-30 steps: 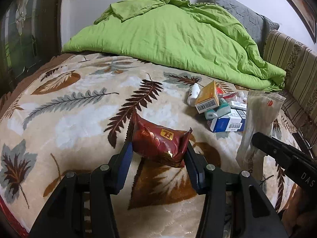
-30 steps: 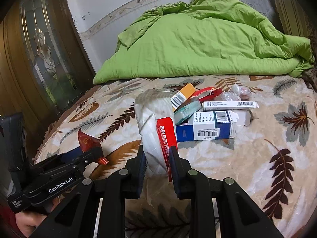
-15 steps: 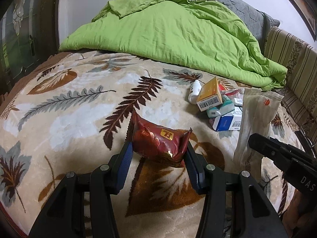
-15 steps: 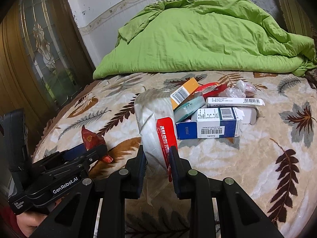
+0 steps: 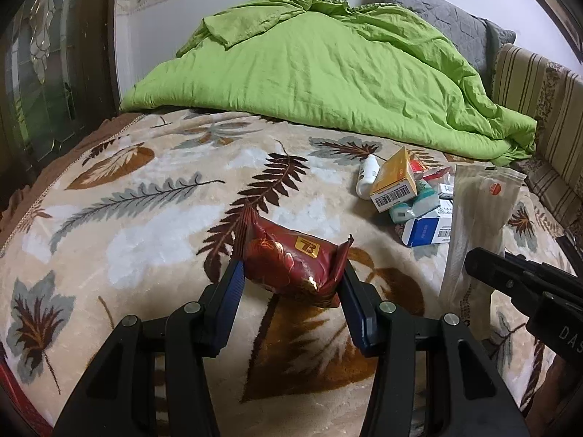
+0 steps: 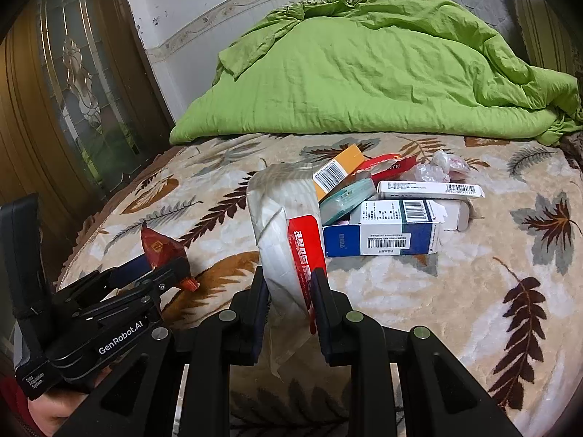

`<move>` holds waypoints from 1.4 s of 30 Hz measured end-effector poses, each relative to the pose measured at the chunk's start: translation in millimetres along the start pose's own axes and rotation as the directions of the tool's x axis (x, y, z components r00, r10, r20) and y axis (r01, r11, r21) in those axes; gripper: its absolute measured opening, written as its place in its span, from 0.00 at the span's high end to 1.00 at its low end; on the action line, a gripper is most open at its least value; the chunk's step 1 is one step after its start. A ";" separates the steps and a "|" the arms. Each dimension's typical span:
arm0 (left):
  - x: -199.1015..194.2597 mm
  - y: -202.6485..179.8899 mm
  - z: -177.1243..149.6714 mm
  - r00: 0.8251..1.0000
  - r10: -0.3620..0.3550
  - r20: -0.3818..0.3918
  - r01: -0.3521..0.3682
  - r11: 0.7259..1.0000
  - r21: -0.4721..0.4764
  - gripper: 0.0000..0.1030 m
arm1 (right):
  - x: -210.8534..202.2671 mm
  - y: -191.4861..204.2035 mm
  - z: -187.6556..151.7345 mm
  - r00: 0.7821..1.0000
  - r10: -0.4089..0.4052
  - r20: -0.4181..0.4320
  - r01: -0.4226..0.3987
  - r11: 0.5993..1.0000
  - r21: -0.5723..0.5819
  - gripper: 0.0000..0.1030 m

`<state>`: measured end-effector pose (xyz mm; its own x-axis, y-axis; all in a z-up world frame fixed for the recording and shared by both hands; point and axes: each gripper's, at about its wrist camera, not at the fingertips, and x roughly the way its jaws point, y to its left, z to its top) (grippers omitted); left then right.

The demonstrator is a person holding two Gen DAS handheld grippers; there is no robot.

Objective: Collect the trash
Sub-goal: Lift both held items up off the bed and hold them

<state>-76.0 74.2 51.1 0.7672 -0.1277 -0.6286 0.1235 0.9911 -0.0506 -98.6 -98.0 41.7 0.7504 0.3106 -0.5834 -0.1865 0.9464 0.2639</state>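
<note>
My left gripper (image 5: 289,273) is shut on a dark red snack wrapper (image 5: 291,260), held just above the leaf-patterned blanket (image 5: 145,218); the same wrapper (image 6: 160,247) and left gripper (image 6: 156,266) show at the lower left of the right wrist view. My right gripper (image 6: 289,287) is shut on a clear plastic bag (image 6: 284,225) with white paper and a red label inside. That bag (image 5: 477,225) stands upright at the right of the left wrist view. Behind it lies a pile of trash: a blue-and-white box (image 6: 379,233), an orange box (image 6: 337,171) and a white bottle (image 5: 366,176).
A crumpled green quilt (image 5: 328,73) covers the far half of the bed. A striped cushion (image 5: 539,109) runs along the right side. A dark wooden door with patterned glass (image 6: 73,91) stands at the left. A hand (image 6: 54,411) holds the left gripper's handle.
Both grippers have drawn back slightly from the trash pile with their loads still held. The pile itself has not moved.
</note>
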 end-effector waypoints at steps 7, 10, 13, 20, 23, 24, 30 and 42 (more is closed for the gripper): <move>-4.8 -1.2 -0.9 1.000 0.008 0.012 -0.008 1.000 0.007 0.51 | 0.6 4.6 -1.7 1.000 -0.001 0.002 0.001 1.000 -0.022 0.75; -4.8 -1.5 -0.6 1.000 0.008 0.013 -0.008 1.000 0.009 0.51 | 0.4 5.3 -2.1 1.000 -0.001 0.002 0.001 1.000 -0.020 0.75; -4.7 -1.7 -0.6 1.000 0.007 0.013 -0.008 1.000 0.008 0.51 | 0.9 5.5 -2.2 1.000 -0.001 -0.001 0.001 1.000 -0.020 0.75; -4.8 -1.8 -0.7 1.000 0.008 0.010 -0.008 1.000 0.006 0.51 | 1.5 6.9 -3.4 1.000 -0.001 -0.004 0.001 1.000 -0.025 0.75; -4.7 -1.3 -0.7 1.000 0.008 0.012 -0.008 1.000 0.007 0.51 | 2.1 7.2 -3.9 1.000 0.000 -0.006 0.000 1.000 -0.027 0.75; -4.7 -1.5 -0.8 1.000 0.008 0.012 -0.008 1.000 0.008 0.51 | 2.2 7.2 -4.0 1.000 0.000 -0.007 0.000 1.000 -0.028 0.75; -4.6 -1.5 -0.9 1.000 0.008 0.009 -0.008 1.000 0.007 0.51 | 4.0 7.6 -3.3 1.000 0.003 -0.012 -0.003 0.999 -0.034 0.75; -31.9 8.1 7.7 0.999 -0.016 0.046 0.016 1.000 -0.001 0.51 | -2.4 11.3 1.7 1.000 0.022 -0.004 -0.022 0.999 -0.024 0.75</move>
<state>-94.6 86.0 76.7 0.7931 -0.1451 -0.5916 0.1348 0.9889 -0.0618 -101.5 -88.2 47.4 0.7436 0.3320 -0.5804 -0.2186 0.9410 0.2583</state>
